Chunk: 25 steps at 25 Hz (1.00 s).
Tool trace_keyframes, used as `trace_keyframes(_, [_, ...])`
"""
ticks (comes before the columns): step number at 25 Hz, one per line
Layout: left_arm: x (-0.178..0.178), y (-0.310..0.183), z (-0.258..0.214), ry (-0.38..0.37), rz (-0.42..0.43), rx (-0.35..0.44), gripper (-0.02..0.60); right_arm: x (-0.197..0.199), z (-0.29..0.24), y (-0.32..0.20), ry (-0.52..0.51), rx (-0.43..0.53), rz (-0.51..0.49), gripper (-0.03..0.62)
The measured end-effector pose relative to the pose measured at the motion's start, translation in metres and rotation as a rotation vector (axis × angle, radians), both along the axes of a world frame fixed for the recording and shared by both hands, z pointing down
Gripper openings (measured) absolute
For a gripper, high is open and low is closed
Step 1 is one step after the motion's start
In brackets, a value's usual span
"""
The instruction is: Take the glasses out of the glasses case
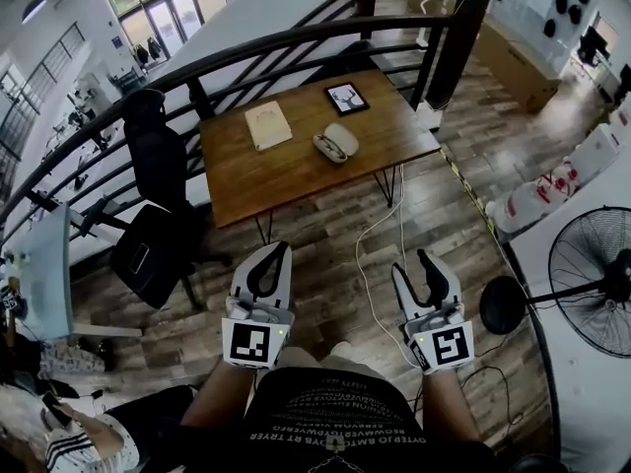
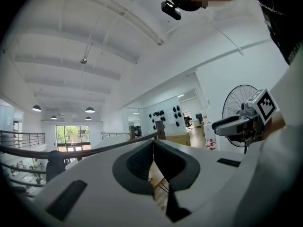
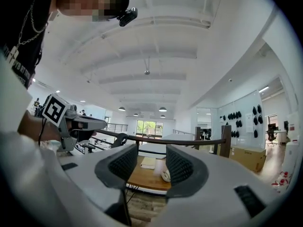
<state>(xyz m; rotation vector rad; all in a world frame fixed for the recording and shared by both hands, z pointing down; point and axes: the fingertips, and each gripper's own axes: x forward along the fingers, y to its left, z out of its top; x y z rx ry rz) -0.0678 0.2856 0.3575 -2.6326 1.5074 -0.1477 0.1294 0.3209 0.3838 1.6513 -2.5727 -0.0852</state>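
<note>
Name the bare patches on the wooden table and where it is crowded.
Bare: the near half of the table, in front of the tan booklet and glasses case. Crowded: the far side, where booklet, case and framed picture lie.

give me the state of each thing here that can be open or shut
left hand-held gripper: shut, empty
right hand-held gripper: open, empty
glasses case: open on the table, untouched
glasses: seemingly lying inside the case
notebook: closed, lying flat
</note>
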Motion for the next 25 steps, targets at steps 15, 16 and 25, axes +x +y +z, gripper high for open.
trace_keyframes(15, [0.003, -0.005, 0.0, -0.01, -0.001, 0.007, 0.029, -0.016, 0.005, -0.007, -0.011, -0.024, -0.052, 0.179])
trace_keyframes(16, [0.004, -0.007, 0.002, -0.012, -0.003, 0.003, 0.029, -0.015, 0.005, -0.009, -0.009, -0.024, -0.05, 0.179])
trace_keyframes(25, [0.001, -0.049, 0.02, -0.01, -0.045, -0.043, 0.029, -0.02, 0.014, -0.044, -0.008, -0.053, -0.058, 0.179])
